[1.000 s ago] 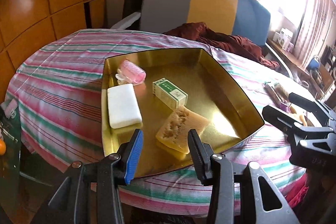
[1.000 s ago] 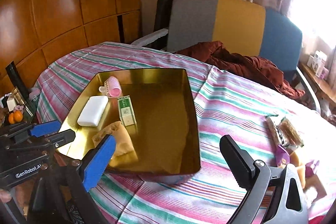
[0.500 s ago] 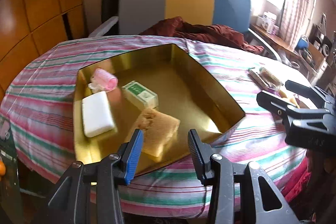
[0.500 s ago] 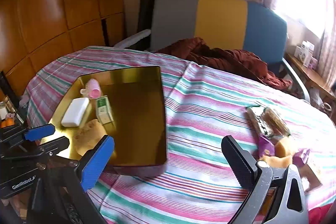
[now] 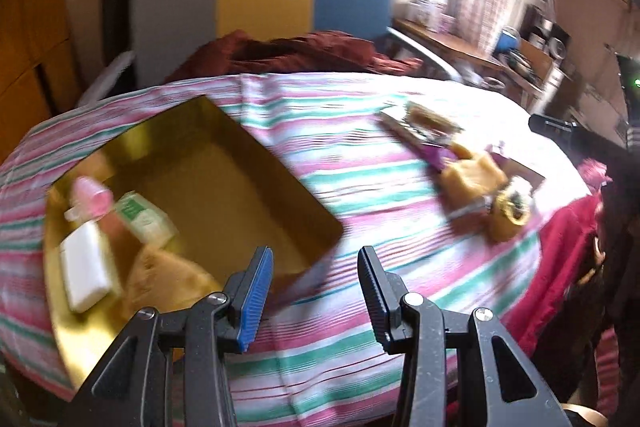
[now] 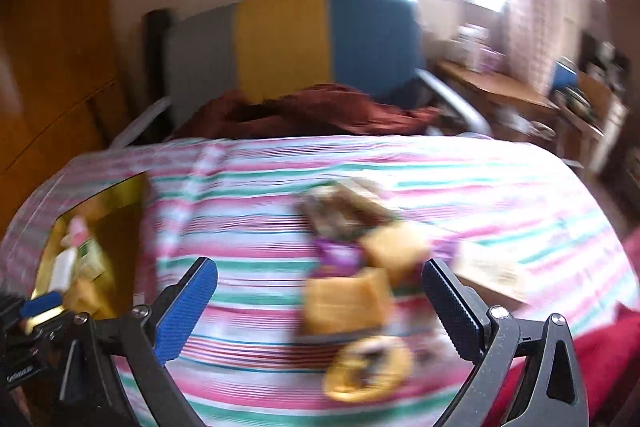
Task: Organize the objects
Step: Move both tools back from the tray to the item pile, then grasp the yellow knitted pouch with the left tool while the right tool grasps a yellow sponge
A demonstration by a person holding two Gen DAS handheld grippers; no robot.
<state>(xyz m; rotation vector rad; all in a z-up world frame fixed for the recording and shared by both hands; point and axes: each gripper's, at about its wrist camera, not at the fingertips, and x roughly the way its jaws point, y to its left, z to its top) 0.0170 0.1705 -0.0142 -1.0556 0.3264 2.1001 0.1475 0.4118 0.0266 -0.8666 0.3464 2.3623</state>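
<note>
Right gripper (image 6: 320, 291) gapes empty over loose yellow sponges (image 6: 346, 301), lower centre, likely next pick. Left gripper (image 5: 314, 285) half-spread, empty, beside gold tray (image 5: 256, 163).

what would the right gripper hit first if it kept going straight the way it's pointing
Probably the yellow sponge block in the loose pile on the striped tablecloth; it sits between the right gripper and its open fingers' line. Blur makes depth uncertain.

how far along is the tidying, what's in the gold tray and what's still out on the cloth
Done: the gold tray holds a pink roller, green box, white bar and sponge. In hand: nothing; left gripper and right gripper are both open. Left: a blurred pile of yellow and purple items on the striped cloth.
</note>
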